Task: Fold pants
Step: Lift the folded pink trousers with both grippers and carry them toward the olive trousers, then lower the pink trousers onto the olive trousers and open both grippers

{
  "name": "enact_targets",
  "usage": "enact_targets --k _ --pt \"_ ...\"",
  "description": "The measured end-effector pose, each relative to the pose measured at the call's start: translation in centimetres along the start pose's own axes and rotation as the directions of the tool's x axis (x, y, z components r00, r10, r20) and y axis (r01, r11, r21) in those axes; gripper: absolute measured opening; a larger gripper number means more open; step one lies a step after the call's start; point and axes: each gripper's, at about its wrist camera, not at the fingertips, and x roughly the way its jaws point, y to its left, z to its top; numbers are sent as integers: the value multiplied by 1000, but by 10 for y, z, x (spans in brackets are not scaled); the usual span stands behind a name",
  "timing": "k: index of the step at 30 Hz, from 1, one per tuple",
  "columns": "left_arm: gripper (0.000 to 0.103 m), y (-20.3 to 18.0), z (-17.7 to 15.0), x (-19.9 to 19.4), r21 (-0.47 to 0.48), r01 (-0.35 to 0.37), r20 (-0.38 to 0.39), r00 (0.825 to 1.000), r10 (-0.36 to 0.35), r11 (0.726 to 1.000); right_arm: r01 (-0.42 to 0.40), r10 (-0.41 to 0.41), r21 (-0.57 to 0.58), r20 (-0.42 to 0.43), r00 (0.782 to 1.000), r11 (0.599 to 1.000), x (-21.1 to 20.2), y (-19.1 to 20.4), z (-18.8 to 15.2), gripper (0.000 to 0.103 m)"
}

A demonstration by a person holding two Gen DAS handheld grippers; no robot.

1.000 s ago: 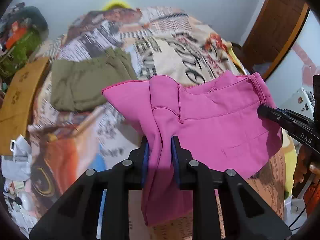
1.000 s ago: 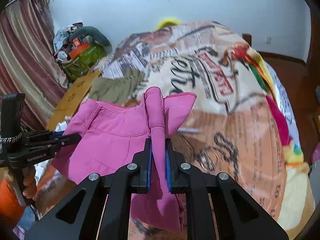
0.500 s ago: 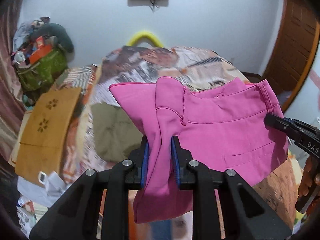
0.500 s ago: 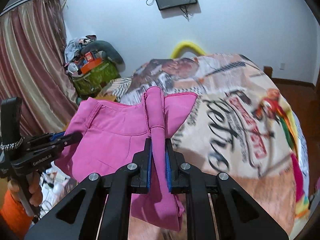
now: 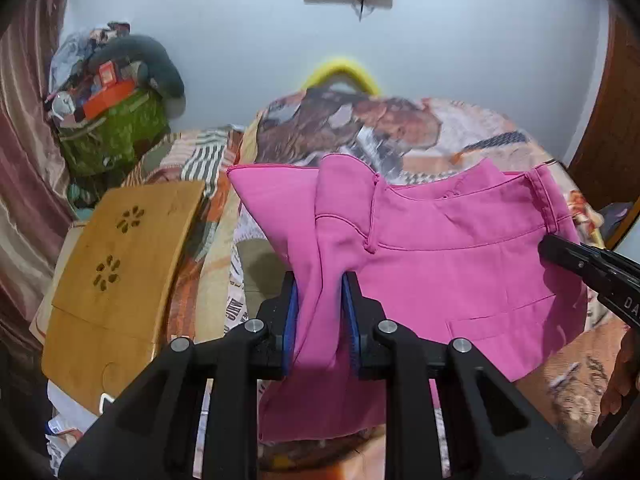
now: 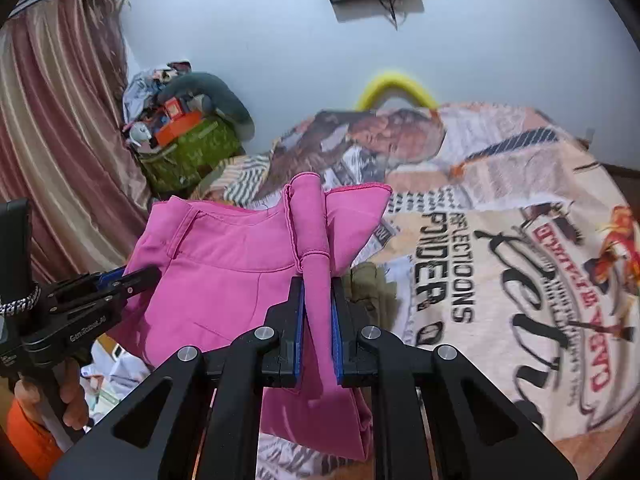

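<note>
Pink cotton pants hang stretched in the air between our two sets of jaws, left gripper and right gripper each clamped on a bunched waistband end, so the cloth clears the printed bed blanket beyond the jaws.

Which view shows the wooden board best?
The left wrist view: the board shows nearly whole beside the bed, cut-out flowers clear. In the right wrist view the pink pants and left claw cover that side, and no board can be made out.
</note>
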Motion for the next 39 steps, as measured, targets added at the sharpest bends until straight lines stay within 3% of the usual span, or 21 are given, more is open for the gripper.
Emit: enact_targets --k 7,10,12,17,19,21,24,32,36,39 --pt "22 15 -12 87 -2 29 -153 988 -29 1000 20 -19 2 -128 992 1000 65 -13 -19 10" --pt "23 18 -24 121 -3 61 -254 965 -60 998 34 -31 10 -194 980 999 86 -21 -29 10" --pt "29 23 -32 129 -10 59 -249 967 -60 998 48 -48 -2 -198 979 999 90 -24 -33 11" --pt "48 32 -34 125 -37 55 -235 970 -63 998 57 -58 -12 -228 972 998 85 -29 -37 18" --pt "61 37 -34 123 -50 24 -244 969 -35 998 73 -77 -25 -245 966 997 82 -31 -42 20" --pt "66 41 -39 118 -47 -6 -240 971 -5 999 83 -93 -49 -287 953 995 78 -30 -50 33" --pt "73 45 -48 112 -21 -45 -243 969 38 999 79 -98 -76 -297 950 994 74 -28 -57 41" --pt "73 63 -74 81 -11 -99 -284 955 91 995 95 -129 -126 -302 945 987 34 -18 -68 44" --pt "73 61 -66 38 -33 -86 -235 969 76 996 85 -106 -97 -245 964 992 2 -10 -56 44" --pt "73 51 -53 -13 -35 -62 -147 988 56 997 72 -89 -103 -162 983 992 -35 6 -41 44"
